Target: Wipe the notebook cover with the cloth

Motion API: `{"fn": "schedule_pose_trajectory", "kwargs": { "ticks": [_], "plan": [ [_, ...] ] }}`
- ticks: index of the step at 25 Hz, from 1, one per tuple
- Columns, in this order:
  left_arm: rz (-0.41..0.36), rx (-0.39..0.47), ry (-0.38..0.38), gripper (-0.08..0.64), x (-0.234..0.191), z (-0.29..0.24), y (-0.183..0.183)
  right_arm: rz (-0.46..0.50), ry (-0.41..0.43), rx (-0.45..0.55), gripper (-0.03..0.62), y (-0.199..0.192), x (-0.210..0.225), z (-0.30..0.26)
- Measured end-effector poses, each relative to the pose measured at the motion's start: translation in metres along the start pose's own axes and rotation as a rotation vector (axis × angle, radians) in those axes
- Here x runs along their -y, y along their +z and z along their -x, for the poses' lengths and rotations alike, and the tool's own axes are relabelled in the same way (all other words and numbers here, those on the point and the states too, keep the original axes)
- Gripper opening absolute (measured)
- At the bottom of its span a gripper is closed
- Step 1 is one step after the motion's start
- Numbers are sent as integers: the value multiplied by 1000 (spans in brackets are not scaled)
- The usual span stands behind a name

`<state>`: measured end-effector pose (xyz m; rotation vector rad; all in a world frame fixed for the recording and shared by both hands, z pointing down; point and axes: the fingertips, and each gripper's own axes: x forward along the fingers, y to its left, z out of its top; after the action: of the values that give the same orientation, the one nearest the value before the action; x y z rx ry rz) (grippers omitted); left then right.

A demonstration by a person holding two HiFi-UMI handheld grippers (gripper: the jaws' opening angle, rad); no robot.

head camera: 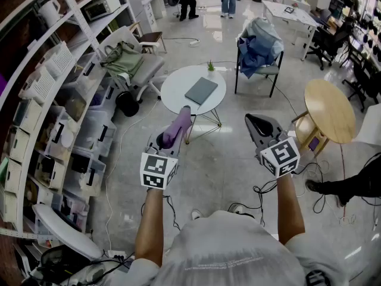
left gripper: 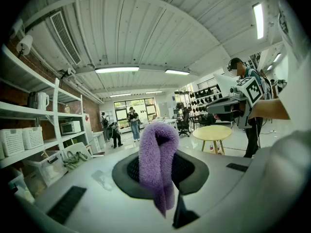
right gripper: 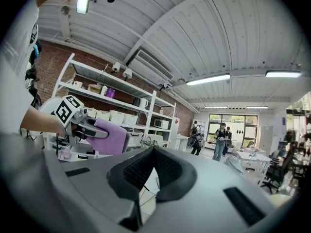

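Observation:
A grey notebook [head camera: 201, 90] lies flat on a small round white table [head camera: 175, 88] ahead of me. A fuzzy purple cloth [head camera: 176, 130] is pinched in my left gripper [head camera: 183, 114], which hovers short of the table's near edge. In the left gripper view the cloth [left gripper: 156, 164] folds over the shut jaws and hangs down. My right gripper [head camera: 250, 120] is held in the air to the right at about the same height. Its jaws [right gripper: 153, 149] meet at the tips with nothing between them. The right gripper view shows the left gripper with the cloth [right gripper: 108, 136] off to its side.
A tiny potted plant [head camera: 211, 67] stands at the table's far edge. Shelving with bins [head camera: 53, 118] lines the left. A chair with a green bag [head camera: 124, 61], a chair with blue cloth [head camera: 259, 46] and a round wooden table [head camera: 329, 109] surround it. Cables [head camera: 262, 189] lie on the floor. People stand far back.

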<state>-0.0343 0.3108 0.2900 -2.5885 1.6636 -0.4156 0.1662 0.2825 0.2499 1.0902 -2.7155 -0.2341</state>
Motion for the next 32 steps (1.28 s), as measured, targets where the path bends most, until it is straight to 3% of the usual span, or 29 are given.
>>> {"fn": "schedule_pose_trajectory", "kwargs": {
  "ticks": [3, 8, 12, 19, 28, 32],
  "plan": [
    [-10, -6, 2, 55, -1, -1, 1, 6, 13, -2, 0, -1, -2, 1],
    [-21, -13, 10, 55, 4, -1, 2, -72, -5, 42, 0, 0, 6, 11],
    [-37, -27, 18, 55, 13, -4, 1, -52, -5, 23, 0, -7, 13, 16],
    [-10, -26, 21, 55, 40, -18, 9, -19, 28, -10, 2, -27, 33, 26],
    [13, -54, 58, 57, 80, -48, 8, -35, 98, -25, 2, -62, 77, 44],
    [46, -59, 62, 55, 85, -62, 3, -61, 92, -38, 2, -73, 91, 45]
  ]
}}
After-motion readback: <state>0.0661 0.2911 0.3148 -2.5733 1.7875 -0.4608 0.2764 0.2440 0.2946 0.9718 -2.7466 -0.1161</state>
